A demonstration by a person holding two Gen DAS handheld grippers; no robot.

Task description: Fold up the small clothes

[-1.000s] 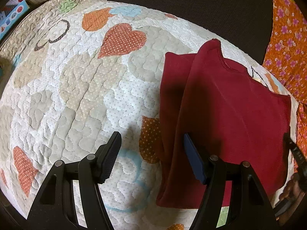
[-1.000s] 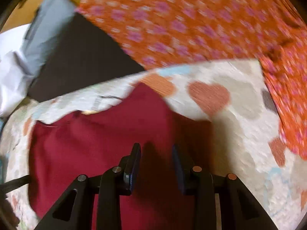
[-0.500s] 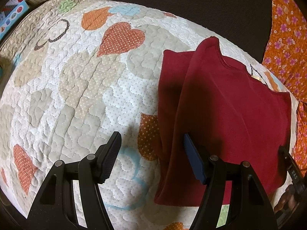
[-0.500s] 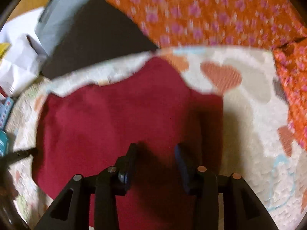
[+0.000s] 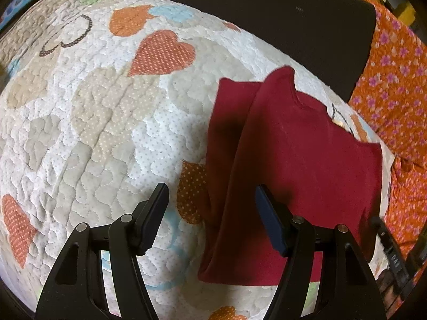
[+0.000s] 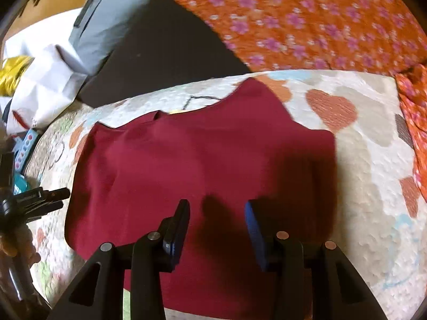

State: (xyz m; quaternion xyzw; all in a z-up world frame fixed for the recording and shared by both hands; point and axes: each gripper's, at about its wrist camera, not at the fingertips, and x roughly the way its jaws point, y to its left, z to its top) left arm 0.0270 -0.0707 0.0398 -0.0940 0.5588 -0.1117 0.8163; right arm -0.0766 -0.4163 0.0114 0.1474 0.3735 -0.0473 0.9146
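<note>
Maroon shirt [image 6: 202, 165] lies part-folded on the heart-print quilt [image 5: 88, 122]; left gripper [image 5: 210, 216] and right gripper [image 6: 217, 226] hover above it, both parted and empty, seemingly between folds.

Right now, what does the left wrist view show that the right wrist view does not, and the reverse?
Only the left wrist view: the wide bare side of the heart quilt.
Only the right wrist view: a grey cushion, white bags and a gold bag.
Both: the dark red shirt, partly folded, the orange floral cloth and the dark surface.
</note>
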